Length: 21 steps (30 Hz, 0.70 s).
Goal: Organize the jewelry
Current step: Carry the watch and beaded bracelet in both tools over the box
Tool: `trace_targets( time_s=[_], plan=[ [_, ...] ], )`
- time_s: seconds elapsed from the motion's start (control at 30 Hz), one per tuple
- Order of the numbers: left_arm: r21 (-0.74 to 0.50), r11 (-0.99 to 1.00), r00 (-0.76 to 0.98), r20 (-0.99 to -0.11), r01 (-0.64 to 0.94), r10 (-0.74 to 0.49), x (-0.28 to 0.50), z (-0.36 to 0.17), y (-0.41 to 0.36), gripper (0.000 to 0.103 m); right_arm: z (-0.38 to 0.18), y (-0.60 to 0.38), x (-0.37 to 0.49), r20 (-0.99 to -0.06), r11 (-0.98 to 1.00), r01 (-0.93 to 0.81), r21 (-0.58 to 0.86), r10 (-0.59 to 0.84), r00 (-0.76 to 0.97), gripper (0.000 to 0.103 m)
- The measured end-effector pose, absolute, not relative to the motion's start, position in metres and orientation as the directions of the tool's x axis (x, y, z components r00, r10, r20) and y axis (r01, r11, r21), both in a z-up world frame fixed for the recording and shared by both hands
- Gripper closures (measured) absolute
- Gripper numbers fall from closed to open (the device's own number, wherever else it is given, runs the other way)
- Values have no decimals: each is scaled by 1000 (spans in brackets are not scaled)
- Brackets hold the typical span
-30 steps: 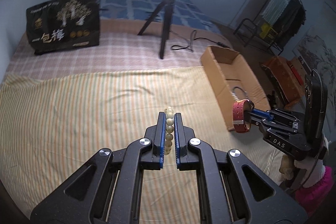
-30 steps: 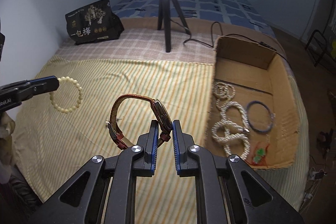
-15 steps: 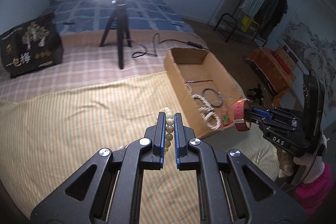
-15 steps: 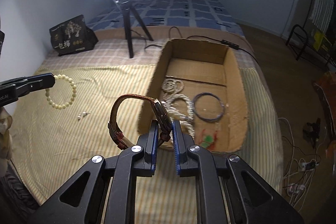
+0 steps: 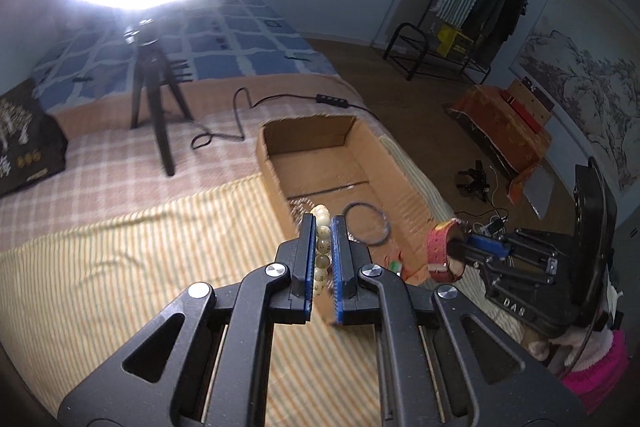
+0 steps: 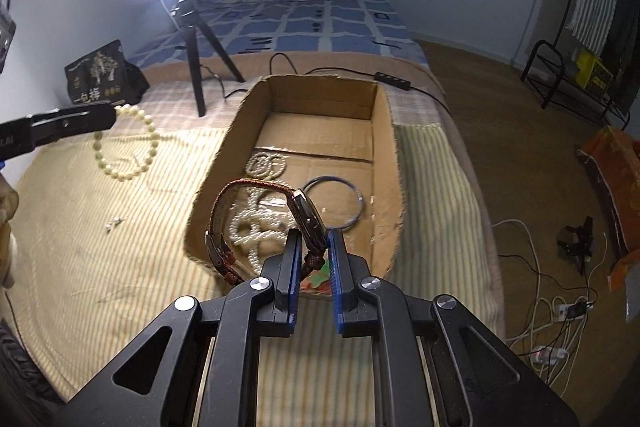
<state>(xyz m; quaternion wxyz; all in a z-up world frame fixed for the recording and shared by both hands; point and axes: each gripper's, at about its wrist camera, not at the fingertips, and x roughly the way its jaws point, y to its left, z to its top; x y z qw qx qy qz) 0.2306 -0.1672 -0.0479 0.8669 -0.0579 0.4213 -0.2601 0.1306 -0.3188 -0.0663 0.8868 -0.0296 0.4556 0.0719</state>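
My left gripper is shut on a cream bead bracelet, held in the air at the near left wall of the cardboard box. In the right wrist view the bracelet hangs from that gripper, left of the box. My right gripper is shut on a red-strapped watch, held above the box's near end. It shows in the left wrist view too. Inside the box lie pearl necklaces, a blue bangle and a small green piece.
The box sits on a yellow striped cloth on a bed. A small earring lies on the cloth. A ring light on a tripod and a black bag stand behind. The bed edge and floor cables are at right.
Both grippers have moved right toward the box, each still holding its piece. The watch is now over the box's near end and the bracelet is nearer the left wall.
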Motion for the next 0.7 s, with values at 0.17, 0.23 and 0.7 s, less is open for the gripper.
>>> trace_targets(
  time_s=[0.17,0.23,0.7],
  plan=[
    [-313,855,513,-696,413,-503,247,-47,-187,98,-67,-328,137,-809,988,-154,4,94,581,92],
    [-303,855,518,-694,421,-500,251,-47,-195,98,-68,-331,140,-809,988,-151,6,94,580,92],
    [-272,858,523,-699,436,-488,288,-59,-232,98,-79,-345,160,-813,990,-138,20,96,575,92]
  ],
)
